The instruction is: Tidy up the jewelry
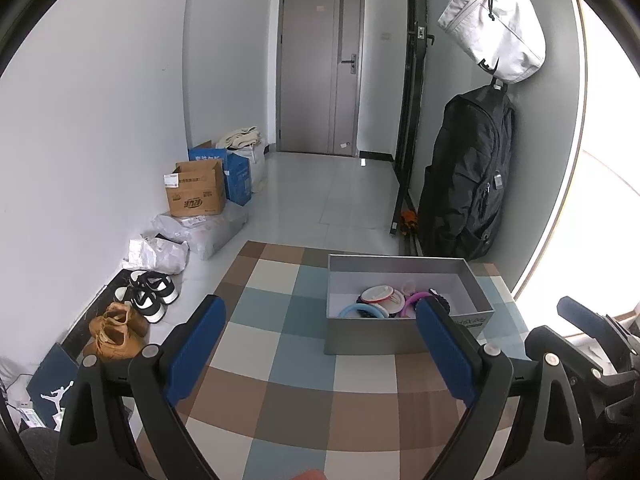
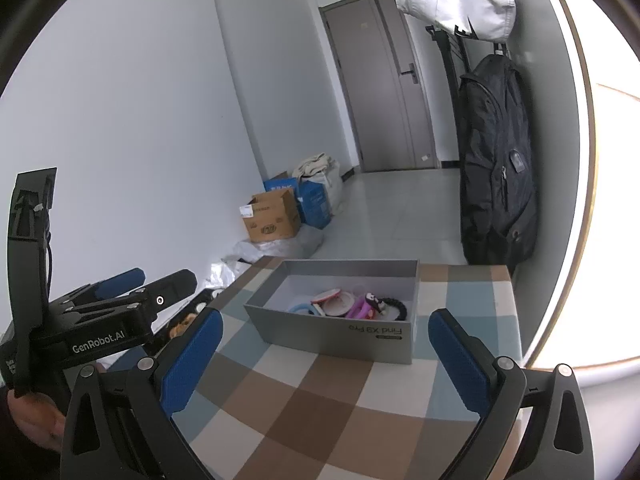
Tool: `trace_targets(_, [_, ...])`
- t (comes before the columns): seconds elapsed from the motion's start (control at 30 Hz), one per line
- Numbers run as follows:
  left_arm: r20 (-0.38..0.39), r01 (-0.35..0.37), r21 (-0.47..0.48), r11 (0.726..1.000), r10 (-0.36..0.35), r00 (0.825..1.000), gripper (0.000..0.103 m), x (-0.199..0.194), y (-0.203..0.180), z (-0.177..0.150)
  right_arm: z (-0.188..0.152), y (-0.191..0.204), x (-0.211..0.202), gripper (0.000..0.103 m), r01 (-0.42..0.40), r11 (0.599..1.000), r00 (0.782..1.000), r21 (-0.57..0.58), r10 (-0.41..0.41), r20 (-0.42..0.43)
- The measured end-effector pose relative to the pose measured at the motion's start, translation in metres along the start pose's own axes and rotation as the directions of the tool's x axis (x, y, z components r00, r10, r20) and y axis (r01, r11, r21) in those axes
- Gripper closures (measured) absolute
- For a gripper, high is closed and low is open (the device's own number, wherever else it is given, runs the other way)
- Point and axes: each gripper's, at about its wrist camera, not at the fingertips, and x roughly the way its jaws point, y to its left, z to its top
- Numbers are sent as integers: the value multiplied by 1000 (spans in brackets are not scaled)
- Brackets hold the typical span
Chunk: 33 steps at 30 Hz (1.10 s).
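Note:
A grey open box (image 1: pixel 404 338) (image 2: pixel 340 338) stands on the checked tablecloth (image 1: pixel 288 360) (image 2: pixel 320 396). Inside lie several bracelets and rings: a light blue ring (image 1: pixel 362 311) (image 2: pixel 301 306), a white and red round piece (image 1: pixel 380 294) (image 2: pixel 334 300), a pink ring (image 1: pixel 414 301) (image 2: pixel 360 308) and a black beaded bracelet (image 2: pixel 394 305). My left gripper (image 1: pixel 322 320) hovers in front of the box, open and empty. My right gripper (image 2: pixel 326 328) also faces the box from near its front wall, open with nothing between its fingers. The left gripper's body (image 2: pixel 120 304) shows at the right wrist view's left.
Cardboard boxes (image 1: pixel 196 192) (image 2: pixel 272 218), plastic bags (image 1: pixel 192 232) and shoes (image 1: pixel 152 292) line the floor by the left wall. A black backpack (image 1: pixel 468 172) (image 2: pixel 496 160) and a white bag (image 1: pixel 496 24) hang at the right. A closed door (image 1: pixel 320 68) lies beyond.

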Motion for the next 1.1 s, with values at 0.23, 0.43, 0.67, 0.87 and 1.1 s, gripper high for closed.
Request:
trace_targets(0.23, [-2,1,-4,1000,-1,1000,10,0,1,0,0,-2,1,0,5,1000,1000,17,-5,-3])
trace_targets(0.43, [0,5,-2,1000,-5,1000,10,0,1,1,0,-5,1,0,5,1000,1000,24,-5,-1])
trace_targets(0.67, [4,7,0,1000,-7,1000,10,-2,-1,1,-1,-5,0,0,7,1000,1000,24,-7,-1])
trace_targets(0.87, [2,19,-9,1000,-19,1000,10,-2,0,1,0,-4,0,0,7,1000,1000,25,-6,-4])
trace_targets(1.1, [-8,38,-7,999,-38,999,10,0,1,1,-1,-4,2,0,4,1000,1000,30,-4,-9])
